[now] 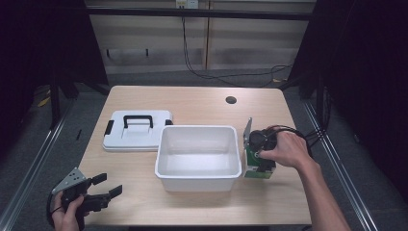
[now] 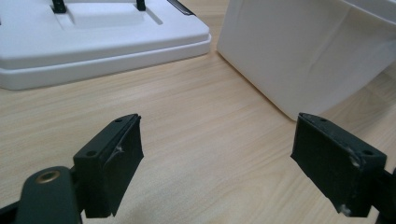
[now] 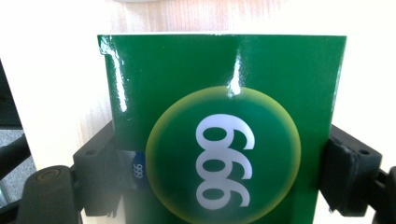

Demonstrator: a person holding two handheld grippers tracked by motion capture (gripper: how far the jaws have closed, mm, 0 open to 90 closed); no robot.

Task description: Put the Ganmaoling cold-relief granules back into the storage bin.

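Note:
A glossy green box (image 3: 219, 93) with a white "999" in a pale ring sits between the jaws of my right gripper (image 3: 223, 158), which is shut on its two sides. In the high view that green box (image 1: 254, 172) stands on the table just right of an empty white bin (image 1: 198, 182), with my right gripper (image 1: 260, 161) coming down on it from above. My left gripper (image 1: 108, 185) hovers open near the table's front left corner with nothing in it. In its own view the left gripper (image 2: 217, 154) points at bare wood, the bin's wall (image 2: 303, 51) ahead to the right.
The bin's white lid (image 1: 137, 132) with a black handle and clips lies flat left of the bin, and shows as the lid (image 2: 93, 42) in the left gripper view. A round hole (image 1: 231, 100) sits in the wooden table (image 1: 192, 103) at the back. Cables trail off the right edge.

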